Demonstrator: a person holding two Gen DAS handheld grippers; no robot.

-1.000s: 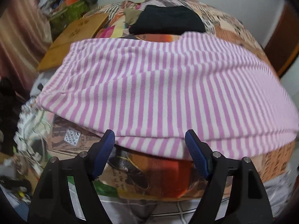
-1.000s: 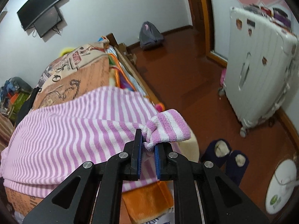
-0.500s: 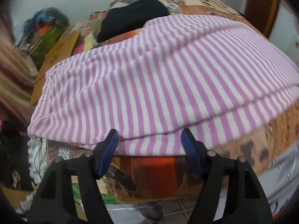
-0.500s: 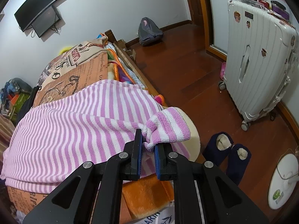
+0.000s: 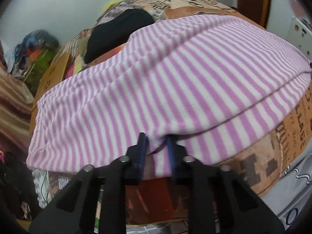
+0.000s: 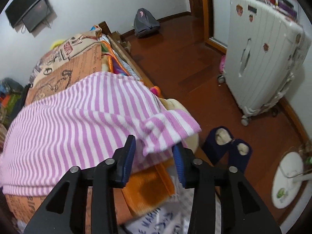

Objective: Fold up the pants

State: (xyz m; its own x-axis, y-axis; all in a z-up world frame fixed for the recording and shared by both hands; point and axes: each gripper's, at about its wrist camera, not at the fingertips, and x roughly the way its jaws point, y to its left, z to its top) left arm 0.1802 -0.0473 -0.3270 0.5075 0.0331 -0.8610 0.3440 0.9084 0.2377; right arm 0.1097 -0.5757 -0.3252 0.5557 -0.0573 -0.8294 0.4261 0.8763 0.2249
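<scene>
While the pink-and-white striped pants (image 5: 171,81) lie spread across the bed (image 5: 288,128), over its patchwork printed cover, the left tool (image 5: 156,152) has just been closing and now pinches the near hem of the fabric between its blue pads (image 5: 142,150). A small fold of striped cloth bunches up between the two pads, and the hem on either side of it hangs slightly over the bed's front edge.

At the other end, the right tool (image 6: 154,156) has just been opening; its jaws stand apart, and the corner of the pants (image 6: 109,120) droops loosely between them without being pressed. That corner flops over the side of the bed, above an orange blanket (image 6: 148,191) that hangs below it.

Beyond the pants in the left view, a black garment (image 5: 119,33) rests on the bed cover, near the wall. On the wooden floor to the right stand a white suitcase (image 6: 261,64), a pair of dark slippers (image 6: 228,146) and a grey backpack (image 6: 145,23) against the wall. A television (image 6: 29,3) is mounted high on that wall.
</scene>
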